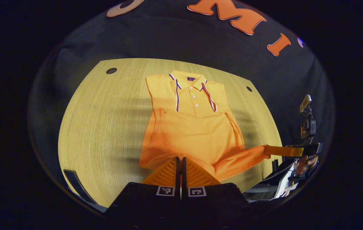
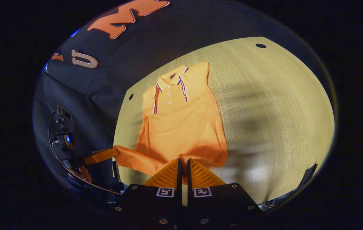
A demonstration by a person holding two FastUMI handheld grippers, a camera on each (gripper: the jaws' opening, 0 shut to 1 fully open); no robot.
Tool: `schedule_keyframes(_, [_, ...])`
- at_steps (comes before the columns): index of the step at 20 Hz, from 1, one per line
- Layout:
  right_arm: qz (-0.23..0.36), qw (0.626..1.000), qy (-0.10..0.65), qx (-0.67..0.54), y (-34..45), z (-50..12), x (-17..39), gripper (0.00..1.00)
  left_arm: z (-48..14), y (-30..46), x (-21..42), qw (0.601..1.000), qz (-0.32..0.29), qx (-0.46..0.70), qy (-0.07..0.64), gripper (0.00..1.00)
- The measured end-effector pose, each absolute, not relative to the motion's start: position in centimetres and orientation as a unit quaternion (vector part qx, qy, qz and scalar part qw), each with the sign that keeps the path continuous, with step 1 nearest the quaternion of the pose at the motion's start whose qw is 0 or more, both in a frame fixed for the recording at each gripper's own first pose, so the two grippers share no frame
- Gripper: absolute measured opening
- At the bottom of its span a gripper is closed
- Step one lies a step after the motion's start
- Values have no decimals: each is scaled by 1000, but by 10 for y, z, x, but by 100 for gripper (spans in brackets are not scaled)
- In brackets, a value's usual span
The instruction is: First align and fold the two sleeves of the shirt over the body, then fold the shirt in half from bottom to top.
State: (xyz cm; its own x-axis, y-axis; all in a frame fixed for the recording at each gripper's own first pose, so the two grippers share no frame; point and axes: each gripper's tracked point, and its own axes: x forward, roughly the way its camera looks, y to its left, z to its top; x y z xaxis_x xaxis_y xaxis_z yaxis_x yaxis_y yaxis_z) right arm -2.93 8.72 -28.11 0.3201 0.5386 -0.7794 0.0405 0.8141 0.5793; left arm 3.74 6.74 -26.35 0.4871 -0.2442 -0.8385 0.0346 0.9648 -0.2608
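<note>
Now I pinch the orange polo shirt's [image 1: 197, 127] hem with both hand-held grippers [image 1: 181, 166] [image 2: 183, 167], collar [image 1: 189, 81] lying straight ahead.

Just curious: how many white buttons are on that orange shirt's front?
3, running down the placket below the collar of the shirt: top, middle, bottom. Folded fabric might hide more.

I've got the pale wood-grain table [image 1: 104, 127] under everything, two small dark round holes [image 1: 111, 70] near its far corners, and what may be a chair edge [image 1: 73, 182] at the near rim.
</note>
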Motion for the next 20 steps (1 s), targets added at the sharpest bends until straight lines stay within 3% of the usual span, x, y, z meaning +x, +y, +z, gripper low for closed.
schedule_keyframes(20, [150,831,485,226,97,-260,194,7,-216,98,282,907,-90,-61,407,1])
